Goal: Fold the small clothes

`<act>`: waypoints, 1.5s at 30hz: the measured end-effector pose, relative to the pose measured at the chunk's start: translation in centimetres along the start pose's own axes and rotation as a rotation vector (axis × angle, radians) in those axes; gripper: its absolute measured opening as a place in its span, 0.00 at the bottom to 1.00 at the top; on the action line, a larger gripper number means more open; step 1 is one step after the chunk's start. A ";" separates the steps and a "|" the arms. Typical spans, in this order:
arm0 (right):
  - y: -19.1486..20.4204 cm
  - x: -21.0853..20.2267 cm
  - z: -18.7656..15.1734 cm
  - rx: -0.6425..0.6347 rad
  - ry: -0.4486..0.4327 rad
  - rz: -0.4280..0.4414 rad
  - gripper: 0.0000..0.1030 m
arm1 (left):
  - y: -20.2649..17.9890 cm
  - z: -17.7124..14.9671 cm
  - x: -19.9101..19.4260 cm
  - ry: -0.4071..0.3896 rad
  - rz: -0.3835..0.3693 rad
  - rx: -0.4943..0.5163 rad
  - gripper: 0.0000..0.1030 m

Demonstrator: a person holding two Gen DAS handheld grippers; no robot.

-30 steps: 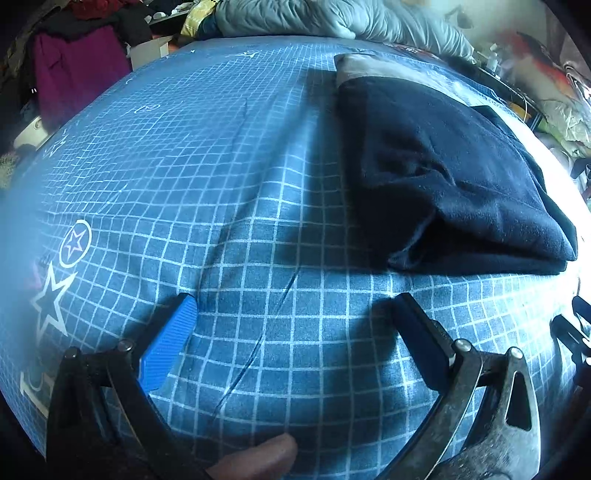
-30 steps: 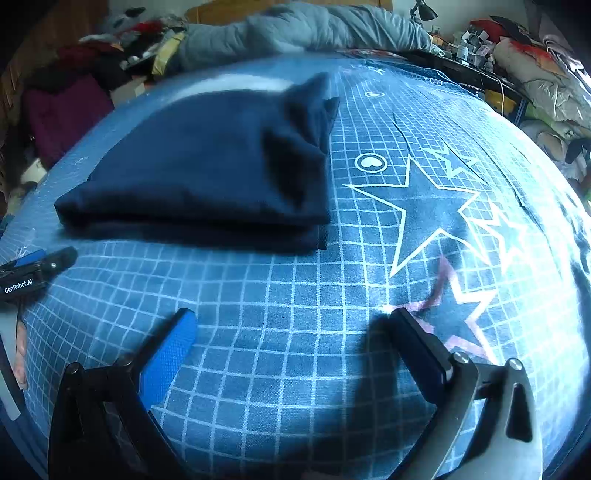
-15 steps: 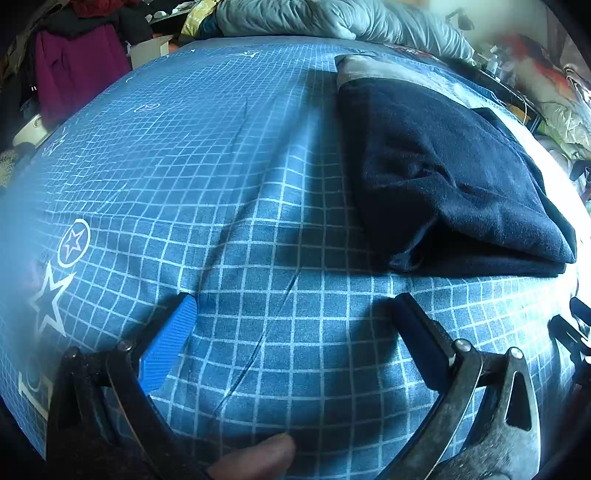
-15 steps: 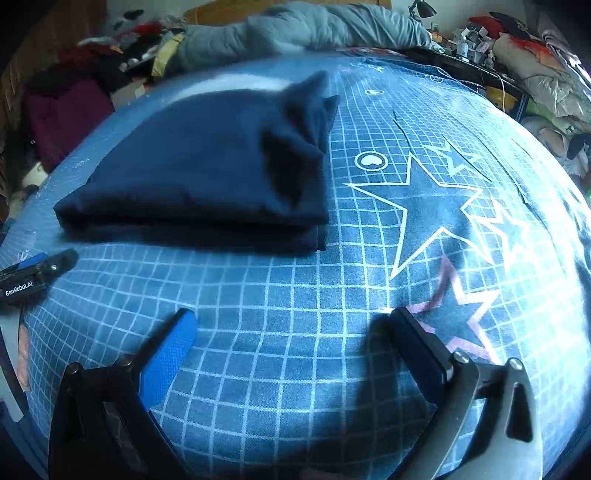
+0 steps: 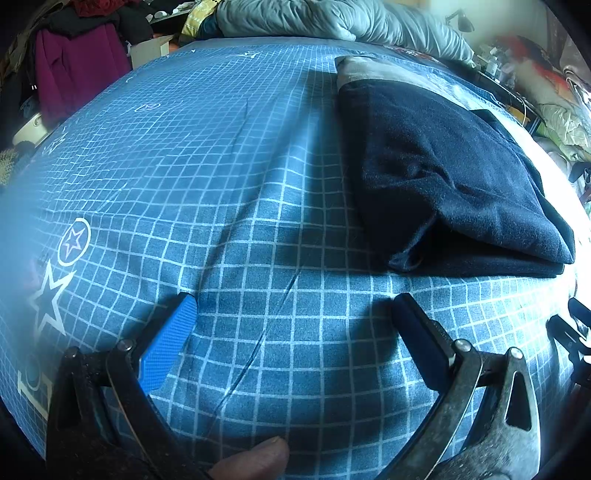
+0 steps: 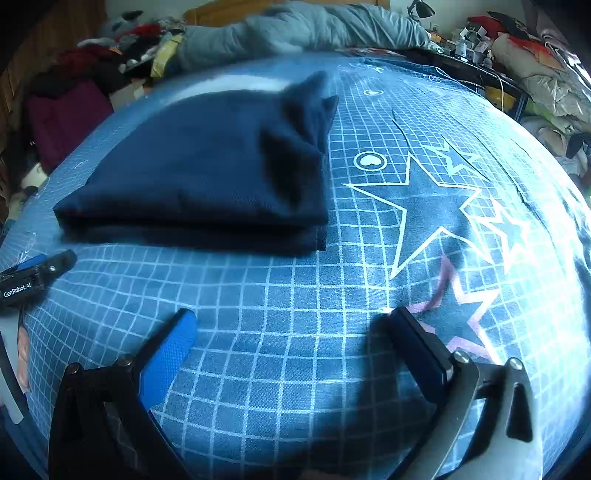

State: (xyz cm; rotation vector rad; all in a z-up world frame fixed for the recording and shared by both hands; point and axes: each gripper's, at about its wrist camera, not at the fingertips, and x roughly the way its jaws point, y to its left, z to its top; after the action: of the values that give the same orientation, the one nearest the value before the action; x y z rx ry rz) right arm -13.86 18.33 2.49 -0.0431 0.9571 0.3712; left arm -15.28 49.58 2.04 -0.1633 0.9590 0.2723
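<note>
I hold two tongs, both released with nothing between the pads: my left tongs [image 5: 295, 321] and my right tongs [image 6: 293, 325] hover low over the blue grid-printed bedsheet with star motifs [image 6: 280, 295]. My thumb tip [image 5: 255, 459] shows under the left pair. Just beyond lies one folded navy-blue fleece garment [image 6: 207, 170], flat on the sheet, between the two. Farther back, one rumpled grey-blue quilt [image 6: 314, 31] lies across the bed.
</note>
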 end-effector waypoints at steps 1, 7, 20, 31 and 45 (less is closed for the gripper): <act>0.0 0.1 0.1 -0.001 0.001 -0.001 1.00 | 0.0 0.0 0.0 0.000 0.000 -0.001 1.00; 0.2 0.0 0.0 0.002 0.000 -0.004 1.00 | -0.1 -0.1 0.0 0.001 0.002 -0.001 1.00; 0.2 0.2 -0.1 0.007 -0.001 -0.002 1.00 | -0.1 0.0 0.0 0.001 0.002 -0.001 1.00; 0.2 0.2 -0.1 0.007 -0.001 -0.002 1.00 | -0.1 -0.1 0.0 0.002 0.003 -0.001 1.00; 0.2 0.2 -0.1 0.011 -0.002 0.001 1.00 | -0.1 -0.1 0.0 0.002 0.004 -0.001 1.00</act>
State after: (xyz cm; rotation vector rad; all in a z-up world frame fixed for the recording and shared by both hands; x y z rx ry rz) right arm -13.88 18.53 2.32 -0.0328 0.9572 0.3669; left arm -15.29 49.45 2.00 -0.1629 0.9608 0.2760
